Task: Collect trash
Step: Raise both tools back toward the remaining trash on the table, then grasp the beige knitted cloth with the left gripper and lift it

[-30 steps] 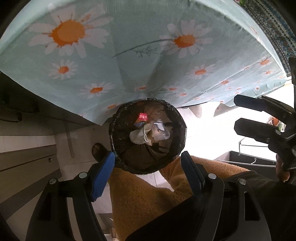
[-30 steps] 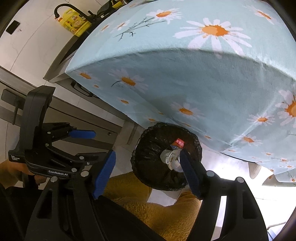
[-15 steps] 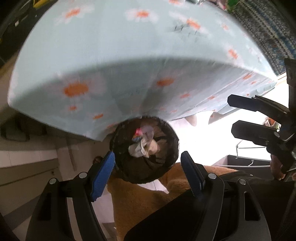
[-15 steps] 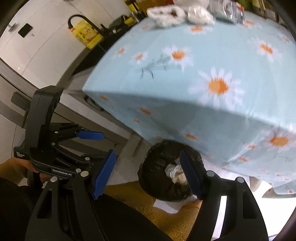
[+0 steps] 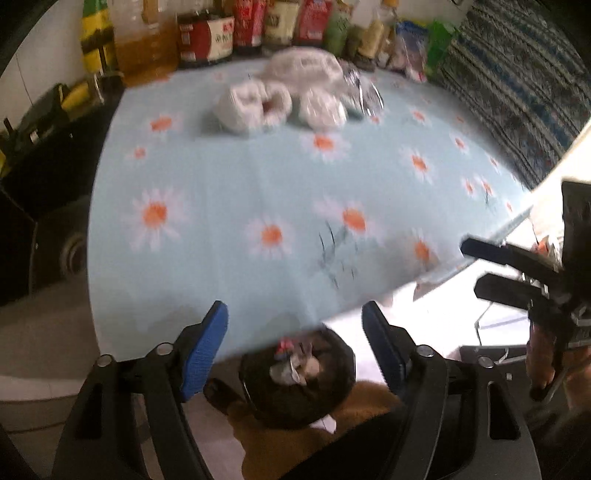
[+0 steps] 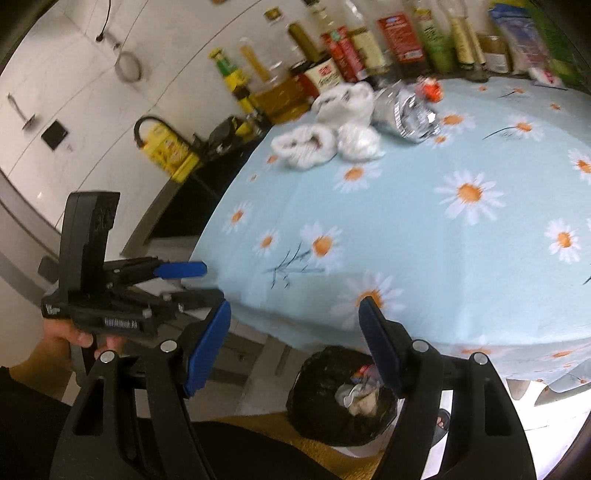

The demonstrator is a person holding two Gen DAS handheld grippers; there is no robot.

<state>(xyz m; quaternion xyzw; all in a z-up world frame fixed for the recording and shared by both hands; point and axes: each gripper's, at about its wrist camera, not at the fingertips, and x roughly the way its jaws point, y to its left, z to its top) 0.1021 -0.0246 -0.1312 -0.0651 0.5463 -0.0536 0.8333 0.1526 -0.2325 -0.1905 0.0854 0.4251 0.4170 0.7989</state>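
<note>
Several pieces of trash lie at the far side of the daisy tablecloth [image 5: 258, 177]: crumpled white tissues [image 5: 255, 105] [image 6: 304, 146], a white plastic bag [image 6: 347, 98] and a crumpled silver foil wrapper [image 6: 406, 112] [image 5: 364, 94]. A black-lined bin [image 5: 299, 380] [image 6: 343, 398] with tissue and a red scrap inside stands on the floor below the table's near edge. My left gripper [image 5: 295, 328] is open and empty above the bin. My right gripper [image 6: 295, 332] is open and empty, near the table edge. Each gripper shows in the other's view.
A row of bottles and jars [image 6: 369, 40] [image 5: 236, 33] lines the back of the table. A yellow oil container [image 6: 166, 147] stands on the counter at left. Orange fluffy fabric [image 5: 295, 443] lies under the bin. A patterned cloth [image 5: 517, 92] hangs at right.
Both grippers have risen from bin level, tilting up so the tabletop and its trash come into view. Both stay open and empty.
</note>
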